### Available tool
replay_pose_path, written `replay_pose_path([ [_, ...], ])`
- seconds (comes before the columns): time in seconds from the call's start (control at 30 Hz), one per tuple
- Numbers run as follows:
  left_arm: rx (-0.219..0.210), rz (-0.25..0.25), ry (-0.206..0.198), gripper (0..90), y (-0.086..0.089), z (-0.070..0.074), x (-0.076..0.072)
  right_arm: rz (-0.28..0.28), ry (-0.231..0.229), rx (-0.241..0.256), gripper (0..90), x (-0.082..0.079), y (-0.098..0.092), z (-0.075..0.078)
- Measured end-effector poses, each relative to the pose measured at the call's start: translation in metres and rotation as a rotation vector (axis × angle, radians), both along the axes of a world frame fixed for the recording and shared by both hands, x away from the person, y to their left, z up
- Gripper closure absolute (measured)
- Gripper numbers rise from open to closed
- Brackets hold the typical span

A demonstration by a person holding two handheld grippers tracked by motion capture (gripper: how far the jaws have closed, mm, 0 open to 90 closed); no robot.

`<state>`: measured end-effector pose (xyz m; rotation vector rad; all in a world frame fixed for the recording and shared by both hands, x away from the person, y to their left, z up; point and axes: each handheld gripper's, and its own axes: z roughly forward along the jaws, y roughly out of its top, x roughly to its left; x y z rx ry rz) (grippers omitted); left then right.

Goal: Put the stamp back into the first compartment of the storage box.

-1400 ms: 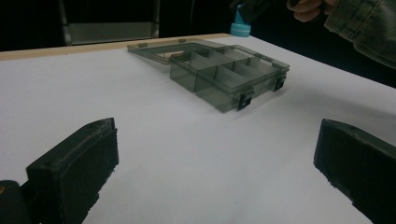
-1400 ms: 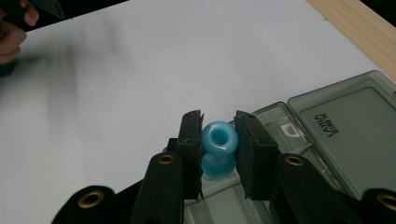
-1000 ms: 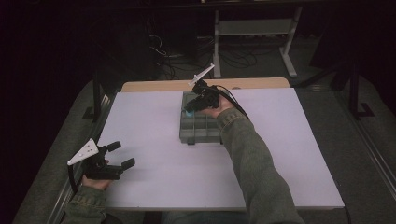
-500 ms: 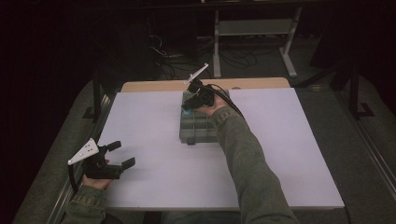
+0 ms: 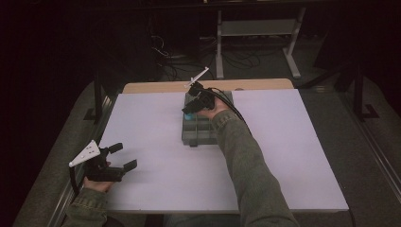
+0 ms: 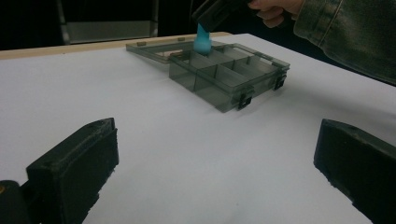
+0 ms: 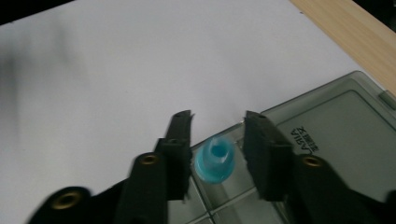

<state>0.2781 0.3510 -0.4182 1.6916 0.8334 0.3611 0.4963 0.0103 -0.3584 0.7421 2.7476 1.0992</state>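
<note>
- The right gripper (image 5: 190, 111) hangs over the far left corner of a smoky grey compartment box (image 5: 201, 131) that sits near the far middle of the white table (image 5: 293, 156).
- Between its jaws is a small blue cap-like piece (image 7: 214, 161), standing upright over a corner compartment of the box (image 7: 243, 205).
- In the right gripper view the jaws stand slightly apart on either side of the blue piece; one seems to touch its side and a thin gap shows at the other, so a firm clamp cannot be told.
- In the left gripper view the blue piece (image 6: 202, 42) hangs just under the right gripper (image 6: 212, 14), its lower end at the box rim (image 6: 229, 77).
- The box lid (image 7: 336, 126) lies flat open on the far side, towards the wooden table edge (image 5: 161, 87).
- The left gripper (image 5: 124, 156) rests near the left front corner of the table, well apart from the box, its jaws spread wide with nothing between them.
</note>
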Motion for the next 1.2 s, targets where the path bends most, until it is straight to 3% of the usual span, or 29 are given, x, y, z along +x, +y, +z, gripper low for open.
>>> replay_pose_path([
  [0.1,0.0,0.0,0.001,0.0,0.0,0.0,0.0,-0.001,-0.019,-0.006,52.2,-0.001,-0.001,0.001],
  [0.2,0.01,-0.004,-0.007,0.0,0.001,0.0,0.001,-0.019,-0.013,0.011,34.6,-0.003,-0.005,0.004],
  [0.3,0.006,-0.002,-0.002,0.0,0.0,0.0,0.0,-0.022,-0.015,0.035,23.1,-0.005,-0.009,0.006],
  [0.33,0.006,-0.002,-0.002,0.0,0.0,0.0,0.0,-0.022,-0.015,0.035,23.1,-0.005,-0.009,0.006],
  [0.37,0.003,-0.002,-0.006,0.0,0.0,0.0,0.0,-0.035,-0.032,0.04,13.3,-0.007,-0.012,0.009],
  [0.57,0.004,0.0,-0.005,0.0,0.0,0.0,0.0,-0.066,-0.017,0.08,1.2,-0.013,-0.018,0.015],
  [0.77,0.006,0.0,-0.007,0.0,0.0,-0.001,0.0,-0.108,0.007,0.106,0.0,-0.02,-0.028,0.015],
  [0.87,0.009,-0.001,-0.005,0.0,0.0,0.0,0.001,-0.125,0.002,0.098,0.0,-0.022,-0.036,0.015],
  [1.07,0.023,-0.001,-0.003,0.0,0.001,0.0,0.0,-0.136,-0.02,0.13,0.0,-0.028,-0.052,0.016],
  [1.1,0.024,0.0,-0.001,0.0,0.001,0.0,0.0,-0.127,-0.048,0.126,0.0,-0.029,-0.059,0.016],
  [1.2,0.023,0.001,-0.003,0.0,0.001,0.0,0.0,-0.141,-0.03,0.157,0.0,-0.035,-0.066,0.019],
])
